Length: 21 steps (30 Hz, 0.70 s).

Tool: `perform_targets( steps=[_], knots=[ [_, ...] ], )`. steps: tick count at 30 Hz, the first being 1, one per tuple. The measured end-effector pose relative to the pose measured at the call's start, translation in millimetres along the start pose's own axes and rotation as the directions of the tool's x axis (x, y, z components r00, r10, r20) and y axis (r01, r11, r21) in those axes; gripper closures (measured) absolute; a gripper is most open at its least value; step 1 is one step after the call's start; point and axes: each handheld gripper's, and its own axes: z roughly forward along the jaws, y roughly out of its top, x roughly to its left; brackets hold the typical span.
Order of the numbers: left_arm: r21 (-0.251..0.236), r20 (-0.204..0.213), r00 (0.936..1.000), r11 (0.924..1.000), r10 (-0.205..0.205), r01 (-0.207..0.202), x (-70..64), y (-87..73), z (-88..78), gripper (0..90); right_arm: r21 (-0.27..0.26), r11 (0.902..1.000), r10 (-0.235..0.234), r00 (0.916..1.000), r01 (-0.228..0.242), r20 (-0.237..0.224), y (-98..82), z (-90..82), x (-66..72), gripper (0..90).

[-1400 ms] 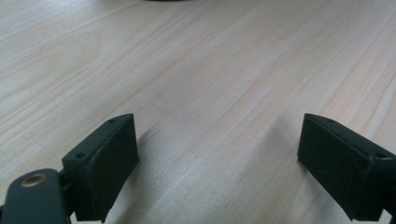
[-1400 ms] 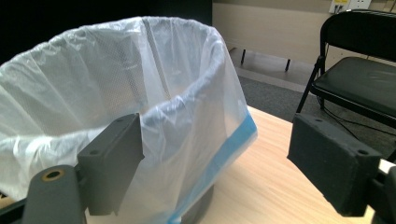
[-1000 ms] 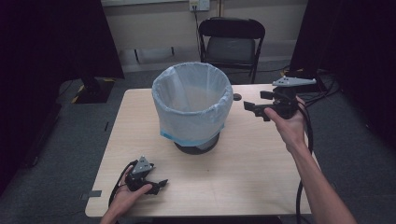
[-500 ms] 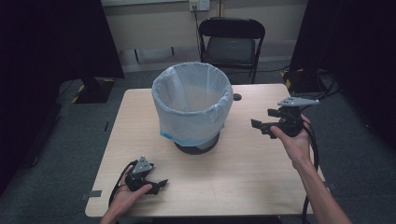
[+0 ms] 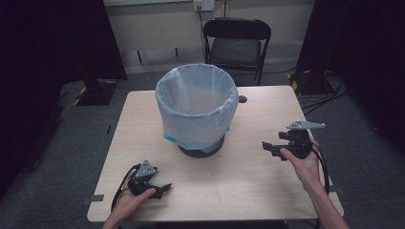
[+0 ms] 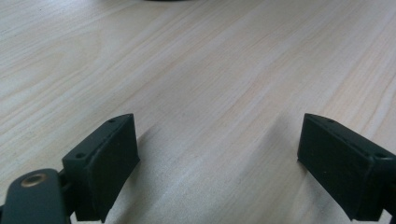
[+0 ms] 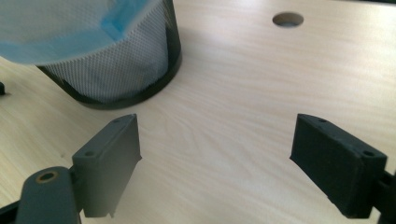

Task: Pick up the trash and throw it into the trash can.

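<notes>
Wooden tabletop (image 5: 267,191), pale and smooth, held a round bin (image 5: 197,109) in the middle.

The bin had a thin, see-through bag (image 5: 191,124) with a blue edge folded over its rim. From the high view, the left hand-held gripper (image 5: 160,188) lay low at the near left corner, and the right hand-held gripper (image 5: 270,147) was at the right side, well apart from the bin. Both had their flat black jaws spread wide with nothing between them. The right gripper view showed more: the bin's dark mesh wall (image 7: 121,70) under the bag, and a small round hole (image 7: 288,19) in the wood. The left gripper view showed bare wood grain (image 6: 201,84). A black folding chair (image 5: 237,43) stood behind.
</notes>
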Motion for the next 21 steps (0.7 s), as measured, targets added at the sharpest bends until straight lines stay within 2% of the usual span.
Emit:
perform_targets(
  steps=[10, 14, 19, 21],
  knots=[
    [0.001, 0.0, 1.0, 1.0, 0.002, -0.002, 0.1, 0.0, -0.1, 11.7, 0.084, 0.9964, 0.014, 0.9995, -0.016, 0.028, -30.7, 16.0, -7.6, 15.1],
    [0.001, 0.0, 1.0, 1.0, 0.002, -0.002, 0.1, 0.0, 0.0, 11.7, 0.117, 0.9919, 0.048, 0.9985, -0.051, 0.027, -45.7, 23.7, -10.3, 15.4],
    [0.0, 0.0, 1.0, 1.0, 0.001, -0.001, 0.0, 0.0, 0.0, 11.7, 0.141, 0.9888, 0.042, 0.9979, -0.049, 0.049, -56.3, 27.6, -9.3, 15.5],
    [0.0, 0.0, 1.0, 1.0, 0.001, -0.001, 0.0, 0.0, 0.0, 11.7, 0.183, 0.9825, 0.018, 0.9964, -0.033, 0.083, -63.0, 32.2, -6.5, 15.0]
  ],
)
